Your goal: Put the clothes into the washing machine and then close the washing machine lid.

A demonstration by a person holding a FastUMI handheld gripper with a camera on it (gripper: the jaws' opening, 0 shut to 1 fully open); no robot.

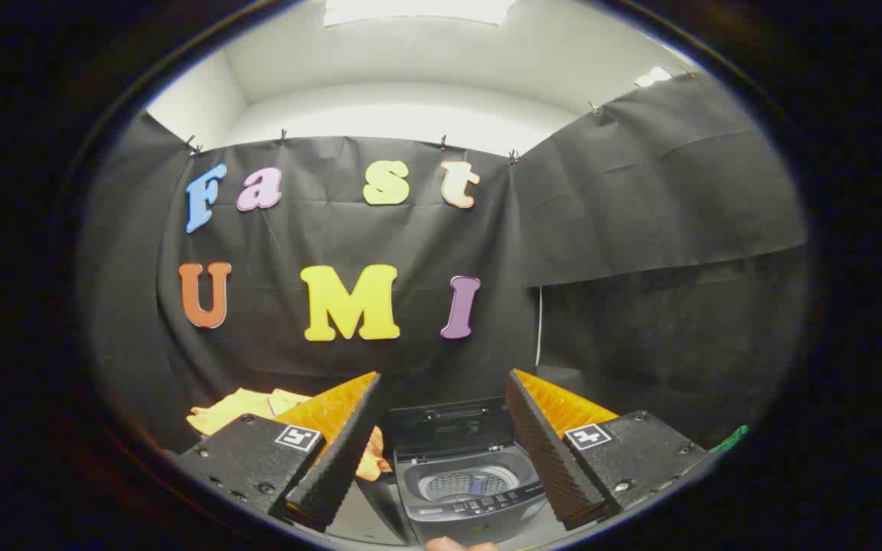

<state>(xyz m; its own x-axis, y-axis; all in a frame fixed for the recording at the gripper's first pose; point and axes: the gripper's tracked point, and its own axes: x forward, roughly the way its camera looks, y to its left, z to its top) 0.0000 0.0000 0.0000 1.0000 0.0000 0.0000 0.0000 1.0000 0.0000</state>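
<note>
A small grey top-loading washing machine stands just ahead of my gripper, seen through the gap between the fingers. Its lid is raised at the back and the metal drum is bare. A heap of yellow and orange clothes lies to the left of the machine, partly hidden behind my left finger. Both fingers are spread wide with nothing between them. The gripper hangs above and in front of the machine, apart from it and from the clothes.
Black cloth walls close the booth behind and to the right. A white cord hangs down the back wall right of the machine. Something green pokes in past my right finger. A bit of a hand shows below the machine's control panel.
</note>
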